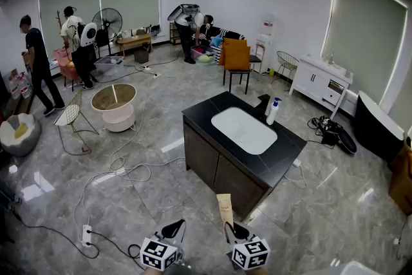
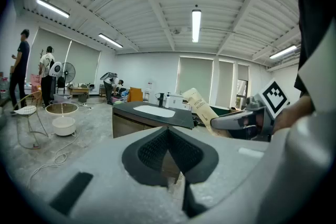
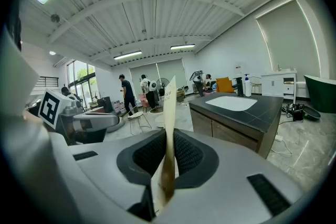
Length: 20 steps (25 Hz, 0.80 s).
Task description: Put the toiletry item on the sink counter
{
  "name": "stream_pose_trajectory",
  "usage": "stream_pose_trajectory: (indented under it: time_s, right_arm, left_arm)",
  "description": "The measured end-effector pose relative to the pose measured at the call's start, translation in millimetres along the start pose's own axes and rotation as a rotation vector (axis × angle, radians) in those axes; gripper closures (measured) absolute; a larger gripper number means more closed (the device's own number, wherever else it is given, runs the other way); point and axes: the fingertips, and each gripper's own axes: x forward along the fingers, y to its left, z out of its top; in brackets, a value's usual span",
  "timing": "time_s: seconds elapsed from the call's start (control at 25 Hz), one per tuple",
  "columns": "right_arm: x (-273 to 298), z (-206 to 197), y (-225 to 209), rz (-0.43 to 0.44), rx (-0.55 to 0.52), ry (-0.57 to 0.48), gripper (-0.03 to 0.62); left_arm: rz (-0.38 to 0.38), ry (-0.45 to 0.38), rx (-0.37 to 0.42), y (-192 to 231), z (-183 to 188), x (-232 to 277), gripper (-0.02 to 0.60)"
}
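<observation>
Recorded a wide room with a polished grey tile floor (image 1: 161,193), white walls, blinds drawn over the windows and strip lights on. Found one black desk (image 1: 283,156) standing alone near mid-room, with cabinet doors below and a white basin (image 1: 243,130) sunk into its top. Noted a white pump bottle (image 1: 273,111) and a dark faucet (image 1: 262,103) side by side on the far edge of the desk, behind the basin. Saw plain black top around the basin along the near edge and at the right corner.

Held the toiletry item (image 1: 224,208), a flat beige tube, upright in the right gripper (image 1: 237,230), pinched at its lower end between the pads. Placed it off the desk, in the air just short of the near corner. Carried the left gripper (image 1: 172,228) beside it, pads pressed together with nothing between them.

Logged open floor on every side of the desk. Marked loose cables (image 1: 122,170) snaking over the floor off the left edge, ending at a power strip (image 1: 86,235). Marked a round tub (image 1: 114,106) further left and an orange chair (image 1: 237,58) beyond the far corner. Marked a dark bag (image 1: 335,133) on the floor past the right corner and a white cabinet (image 1: 320,82) against the right wall. Spotted several persons well apart from the desk, along the left and back walls.
</observation>
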Motion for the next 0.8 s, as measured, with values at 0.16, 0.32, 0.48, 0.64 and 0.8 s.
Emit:
stream_pose_trajectory:
  time_s: [0.16,0.32,0.48,0.64,0.8]
  right_arm:
    - [-0.4,3.1,-0.1,0.027,0.034,-0.025,0.554]
    - [14.3,4.8,-3.6,0.014,0.049,-0.022,0.553]
    - [44.2,14.5,-9.0,-0.007,0.058,-0.015,0.553]
    - [86.9,32.5,-11.1,-0.033,0.077,-0.022,0.553]
    - [137.8,51.0,-8.4,-0.049,0.098,-0.032,0.553]
  left_arm:
    - [-0.007,-0.009,-0.014,-2.7,-1.4,1.2,0.580]
    - [-0.017,-0.008,-0.026,10.2,-3.8,10.7,0.580]
    - [-0.036,-0.015,-0.030,37.9,4.0,28.6,0.580]
    - [-0.044,-0.034,-0.030,81.2,22.2,44.4,0.580]
    - [-0.045,-0.029,-0.023,133.0,34.4,57.5,0.580]
